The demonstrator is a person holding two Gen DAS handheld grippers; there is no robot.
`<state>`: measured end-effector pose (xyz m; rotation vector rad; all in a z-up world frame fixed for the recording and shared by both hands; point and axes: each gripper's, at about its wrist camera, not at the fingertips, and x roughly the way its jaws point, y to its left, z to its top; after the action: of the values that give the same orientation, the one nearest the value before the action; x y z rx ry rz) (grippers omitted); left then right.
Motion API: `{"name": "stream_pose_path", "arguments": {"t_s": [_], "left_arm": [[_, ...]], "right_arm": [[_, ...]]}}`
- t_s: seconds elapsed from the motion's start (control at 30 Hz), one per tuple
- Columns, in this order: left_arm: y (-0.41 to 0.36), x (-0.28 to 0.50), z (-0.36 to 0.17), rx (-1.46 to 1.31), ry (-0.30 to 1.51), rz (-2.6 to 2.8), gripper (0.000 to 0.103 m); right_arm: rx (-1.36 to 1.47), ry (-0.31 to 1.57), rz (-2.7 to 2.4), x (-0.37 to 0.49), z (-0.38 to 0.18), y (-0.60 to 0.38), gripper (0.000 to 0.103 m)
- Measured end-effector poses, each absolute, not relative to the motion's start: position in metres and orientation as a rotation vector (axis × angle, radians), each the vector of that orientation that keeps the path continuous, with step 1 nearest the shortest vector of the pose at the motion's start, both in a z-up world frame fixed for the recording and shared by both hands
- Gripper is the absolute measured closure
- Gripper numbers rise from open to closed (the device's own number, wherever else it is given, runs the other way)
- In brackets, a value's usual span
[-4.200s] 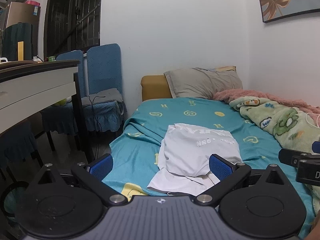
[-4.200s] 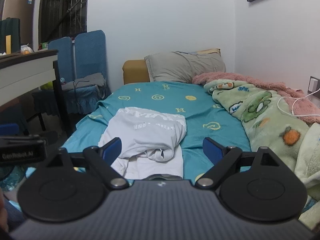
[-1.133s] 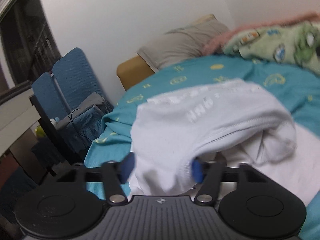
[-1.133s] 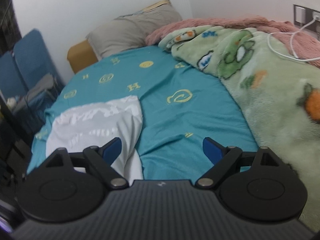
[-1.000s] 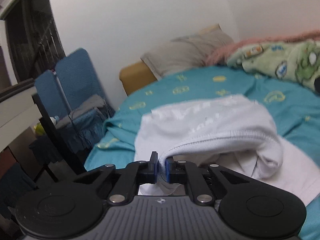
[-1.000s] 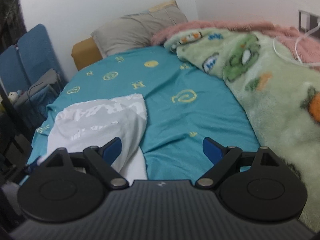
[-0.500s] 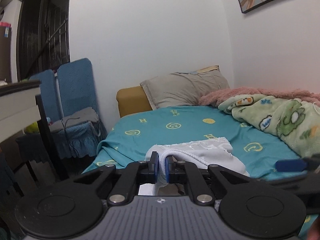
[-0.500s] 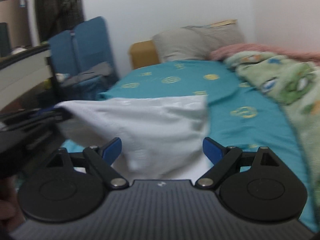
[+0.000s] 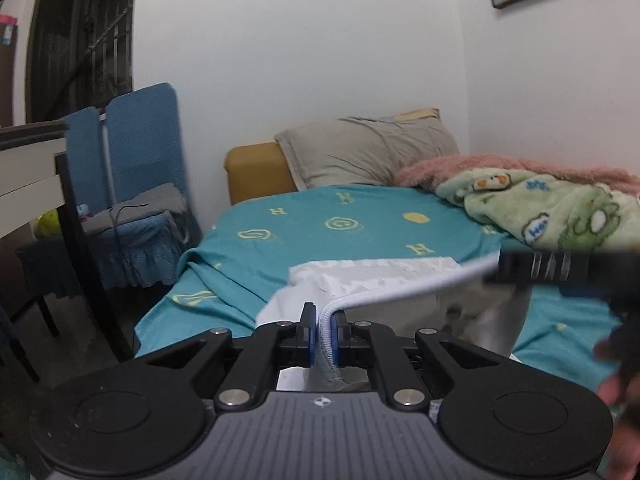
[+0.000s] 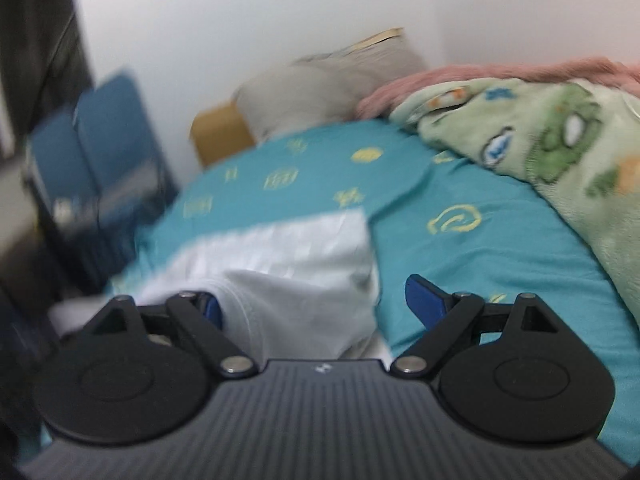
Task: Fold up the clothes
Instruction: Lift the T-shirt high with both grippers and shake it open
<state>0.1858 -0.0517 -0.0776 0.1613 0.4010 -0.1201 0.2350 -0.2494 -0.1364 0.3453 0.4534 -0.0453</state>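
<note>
A white garment (image 9: 372,276) lies at the near end of a bed with a teal sheet (image 9: 360,220). My left gripper (image 9: 323,336) is shut on its ribbed hem, held above the sheet. From there the hem stretches taut to the right, up to the blurred black body of the other tool (image 9: 560,270). In the right wrist view my right gripper (image 10: 316,304) stands open, low over the garment (image 10: 304,264). Cloth lies between its blue pads (image 10: 424,300) and partly covers the left one. This view is blurred.
A grey pillow (image 9: 368,152) and a yellow headboard (image 9: 256,172) lie at the far end. A green cartoon blanket (image 9: 560,212) and a pink one (image 9: 480,164) pile along the right wall. Blue chairs (image 9: 136,148) and a desk edge (image 9: 28,176) stand left of the bed. A hand (image 9: 616,384) shows at lower right.
The left gripper has risen with the hem, which is now pulled taut to the right. The right gripper has swung left and down onto the garment, with cloth now between its open fingers.
</note>
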Motion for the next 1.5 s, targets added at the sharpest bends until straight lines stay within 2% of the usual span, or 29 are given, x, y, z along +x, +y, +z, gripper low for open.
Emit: {"name": "stream_pose_path", "arguments": {"t_s": [0.13,0.3,0.4,0.5,0.57,0.73,0.8,0.87,1.0,1.03,1.1,1.13,1.17,1.3,1.4,1.5], "left_arm": [[-0.06,0.17,-0.071,0.175,0.301,-0.129,0.097],[-0.056,0.152,-0.05,0.129,0.204,-0.108,0.097],[-0.046,0.15,-0.043,0.083,0.203,-0.085,0.097],[-0.038,0.15,-0.042,0.037,0.214,-0.079,0.097],[-0.037,0.144,-0.039,0.031,0.193,-0.102,0.097],[-0.041,0.117,-0.019,0.046,0.016,-0.187,0.097],[-0.036,0.106,-0.008,0.012,-0.041,-0.233,0.097],[-0.03,0.097,0.001,-0.012,-0.068,-0.243,0.097],[-0.017,0.1,-0.002,-0.059,0.003,-0.209,0.097],[-0.016,0.103,-0.005,-0.065,0.036,-0.203,0.097],[-0.017,0.112,-0.011,-0.047,0.086,-0.186,0.097],[-0.018,0.115,-0.014,-0.018,0.097,-0.168,0.097],[-0.019,0.117,-0.018,0.007,0.104,-0.151,0.097],[-0.021,0.133,-0.035,0.024,0.194,-0.122,0.092],[-0.016,0.148,-0.053,-0.017,0.289,-0.121,0.083],[-0.014,0.161,-0.07,-0.034,0.373,-0.123,0.082]], "right_arm": [[0.297,0.581,-0.12,0.249,-0.142,-0.264,0.014],[0.412,0.704,-0.113,0.246,-0.168,-0.283,0.015],[0.5,0.706,-0.081,0.233,-0.166,-0.287,0.029],[0.408,0.558,-0.11,0.21,-0.139,-0.278,0.035],[0.286,0.367,-0.164,0.193,-0.115,-0.271,0.035],[0.194,0.063,-0.239,0.16,-0.072,-0.271,0.035],[0.174,0.022,-0.249,0.152,-0.064,-0.27,0.035],[0.215,0.097,-0.218,0.154,-0.061,-0.278,0.035],[0.295,0.493,-0.108,0.185,-0.096,-0.29,0.036],[0.346,0.549,-0.088,0.189,-0.108,-0.293,0.04],[0.364,0.578,-0.06,0.192,-0.115,-0.287,0.08],[0.333,0.545,-0.053,0.191,-0.11,-0.279,0.087],[0.3,0.509,-0.047,0.189,-0.104,-0.271,0.09],[0.208,0.352,-0.047,0.176,-0.082,-0.264,0.092],[0.275,0.353,-0.017,0.183,-0.078,-0.28,0.094],[0.345,0.37,0.016,0.19,-0.078,-0.29,0.095]]}}
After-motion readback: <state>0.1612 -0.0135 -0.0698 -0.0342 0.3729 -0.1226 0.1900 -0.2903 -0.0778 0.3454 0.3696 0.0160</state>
